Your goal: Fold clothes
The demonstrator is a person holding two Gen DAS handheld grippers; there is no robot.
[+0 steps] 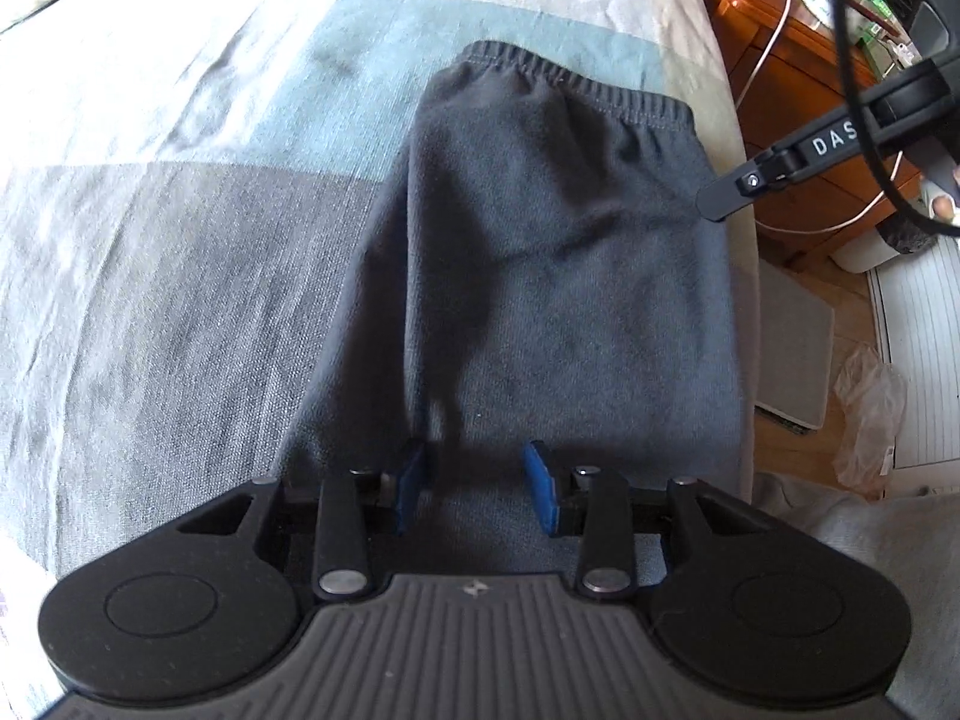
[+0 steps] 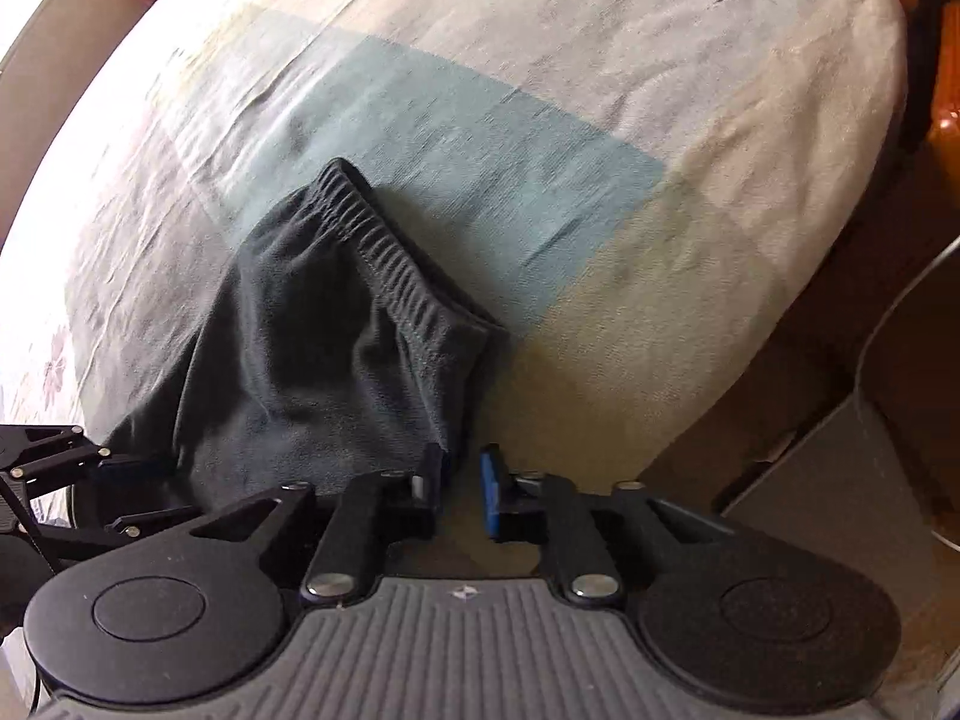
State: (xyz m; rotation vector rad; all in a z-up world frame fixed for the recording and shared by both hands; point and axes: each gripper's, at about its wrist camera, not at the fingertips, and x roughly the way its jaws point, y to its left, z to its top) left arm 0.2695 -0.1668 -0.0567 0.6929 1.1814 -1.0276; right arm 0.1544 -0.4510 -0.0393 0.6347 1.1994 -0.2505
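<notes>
Now left wrist view: left gripper (image 1: 474,483) over dark grey shorts (image 1: 564,276) lying on the bed sheet (image 1: 180,210), blue pads spread, nothing pinched. Right wrist view: right gripper (image 2: 462,489) at the shorts' (image 2: 312,360) edge, fingers slightly apart, not gripping.

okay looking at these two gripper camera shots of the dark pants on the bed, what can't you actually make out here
- Lower end of the dark pants: left wrist view, hidden behind the left gripper's body.
- Right gripper: right wrist view, jaws slightly apart at the pants' edge; whether fabric is pinched is unclear.
- Clutter on the wooden desk: left wrist view, too small and cut off by the corner.
- Bedsheet's left side: right wrist view, washed out by glare.
</notes>
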